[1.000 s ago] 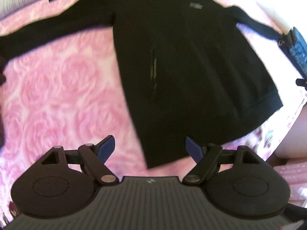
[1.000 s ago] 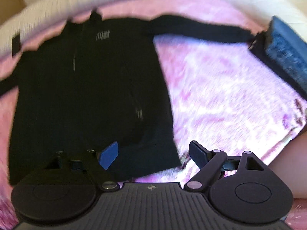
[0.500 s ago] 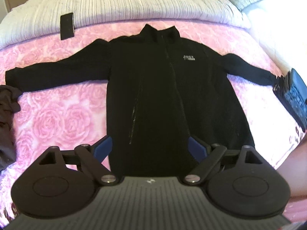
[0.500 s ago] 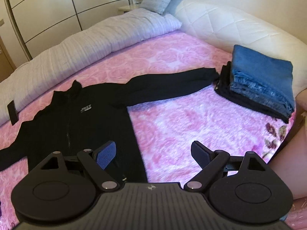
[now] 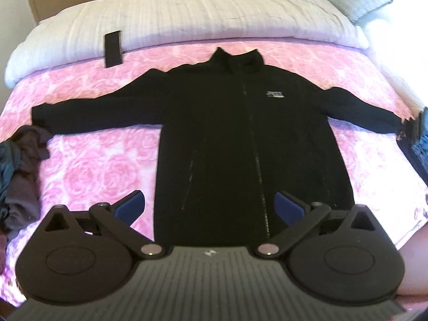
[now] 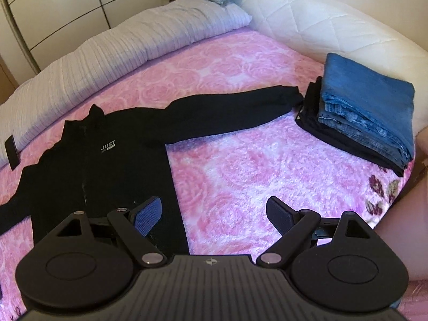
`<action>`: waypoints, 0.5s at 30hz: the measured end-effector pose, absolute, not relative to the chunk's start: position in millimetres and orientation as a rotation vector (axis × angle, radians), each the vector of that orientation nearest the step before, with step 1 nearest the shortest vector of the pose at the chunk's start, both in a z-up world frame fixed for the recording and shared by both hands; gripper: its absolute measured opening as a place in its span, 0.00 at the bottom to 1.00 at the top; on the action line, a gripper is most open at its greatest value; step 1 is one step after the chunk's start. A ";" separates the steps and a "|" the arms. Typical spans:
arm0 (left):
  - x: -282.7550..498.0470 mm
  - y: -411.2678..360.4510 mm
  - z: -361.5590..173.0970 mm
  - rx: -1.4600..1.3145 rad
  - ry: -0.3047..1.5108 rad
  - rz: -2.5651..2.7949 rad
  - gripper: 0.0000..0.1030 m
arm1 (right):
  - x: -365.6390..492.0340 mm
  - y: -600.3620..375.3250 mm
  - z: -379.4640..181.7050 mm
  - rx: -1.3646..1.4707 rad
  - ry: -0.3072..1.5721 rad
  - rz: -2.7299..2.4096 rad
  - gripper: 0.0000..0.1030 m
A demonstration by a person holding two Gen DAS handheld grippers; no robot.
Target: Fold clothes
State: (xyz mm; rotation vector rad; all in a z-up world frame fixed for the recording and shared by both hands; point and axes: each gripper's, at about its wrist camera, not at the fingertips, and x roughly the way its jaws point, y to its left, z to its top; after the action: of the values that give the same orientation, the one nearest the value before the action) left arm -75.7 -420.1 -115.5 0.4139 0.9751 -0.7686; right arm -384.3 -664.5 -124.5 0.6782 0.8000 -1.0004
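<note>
Both the left gripper [image 5: 210, 206] (jaws just widened) and right gripper [image 6: 214, 214] have risen, empty, above the spread jacket [image 5: 240, 139].

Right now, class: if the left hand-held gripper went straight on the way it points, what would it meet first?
Most likely the black jacket, spread flat on the pink bedspread. The left hand-held gripper is open and empty above its lower front.

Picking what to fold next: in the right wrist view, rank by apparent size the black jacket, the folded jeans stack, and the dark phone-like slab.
1. black jacket
2. folded jeans stack
3. dark slab, farthest, so its true size is unsure.
</note>
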 end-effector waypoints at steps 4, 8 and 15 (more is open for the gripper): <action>-78.0 -407.7 -112.3 0.410 0.972 -0.723 0.99 | -378.4 -666.9 -131.4 0.673 0.821 -0.962 0.85; -71.5 -382.7 -108.5 0.387 0.966 -0.674 0.99 | -365.5 -664.2 -140.6 0.668 0.846 -0.912 0.85; -16.4 -307.9 -92.8 0.323 0.924 -0.532 0.99 | -301.6 -622.9 -131.0 0.586 0.823 -0.725 0.85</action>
State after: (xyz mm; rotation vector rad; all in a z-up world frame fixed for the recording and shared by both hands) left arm -16.4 -307.9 -92.8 0.3229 0.9236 -0.5318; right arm -301.6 -622.9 -131.0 0.5856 0.8227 -0.7252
